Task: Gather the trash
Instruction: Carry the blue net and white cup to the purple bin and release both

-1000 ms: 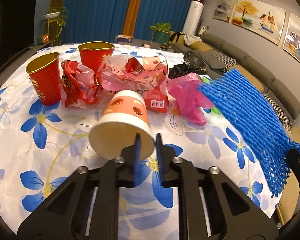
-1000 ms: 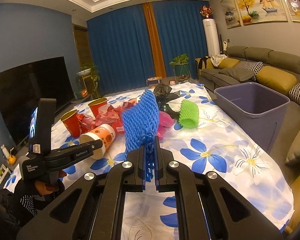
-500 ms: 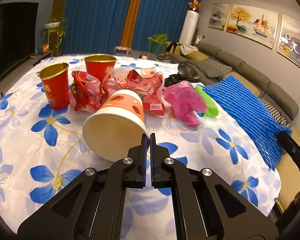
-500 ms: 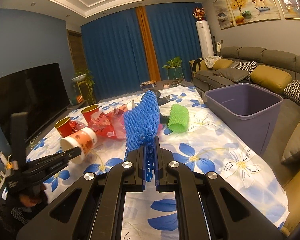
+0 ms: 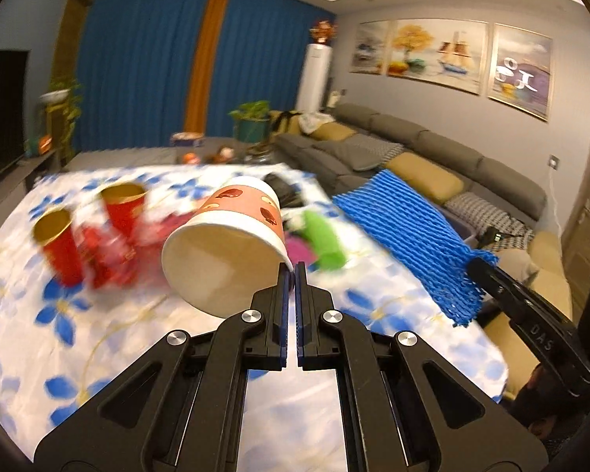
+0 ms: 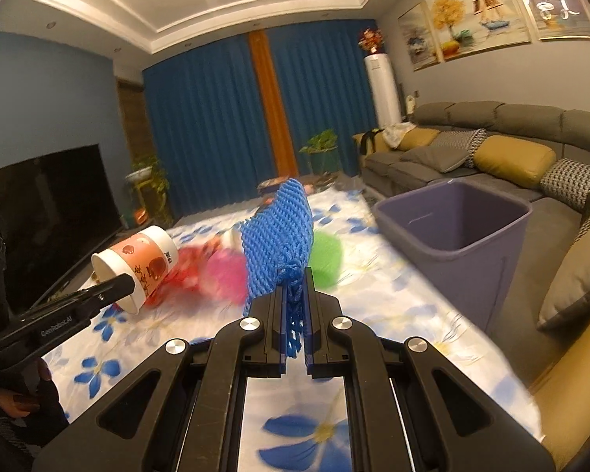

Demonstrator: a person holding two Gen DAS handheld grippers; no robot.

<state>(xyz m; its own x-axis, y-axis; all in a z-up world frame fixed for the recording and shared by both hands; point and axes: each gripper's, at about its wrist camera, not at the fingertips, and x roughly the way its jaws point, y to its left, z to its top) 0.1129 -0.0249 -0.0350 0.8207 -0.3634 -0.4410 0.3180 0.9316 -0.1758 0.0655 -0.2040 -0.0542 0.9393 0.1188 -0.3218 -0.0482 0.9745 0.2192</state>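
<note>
**Blue net and paper cup both gripped, off the table**

Blue foam net (image 6: 279, 232) is clamped in the right gripper (image 6: 295, 275); its jaws are pinched on the net's lower end, the rest sticks up & fwd above the table (image 6: 393, 295). The left gripper (image 5: 291, 271) is clenched on the rim of the cup (image 5: 232, 244); the cup is tilted, mouth toward the cam, held above the cloth. On the table behind: two red cups (image 5: 61, 247), red wrappers, a pink bag (image 6: 224, 271), a green net (image 6: 326, 259), all blurred. Purple bin (image 6: 456, 244) stands just beside the table's right edge, w/ the sofa (image 6: 491, 157) behind.
</note>
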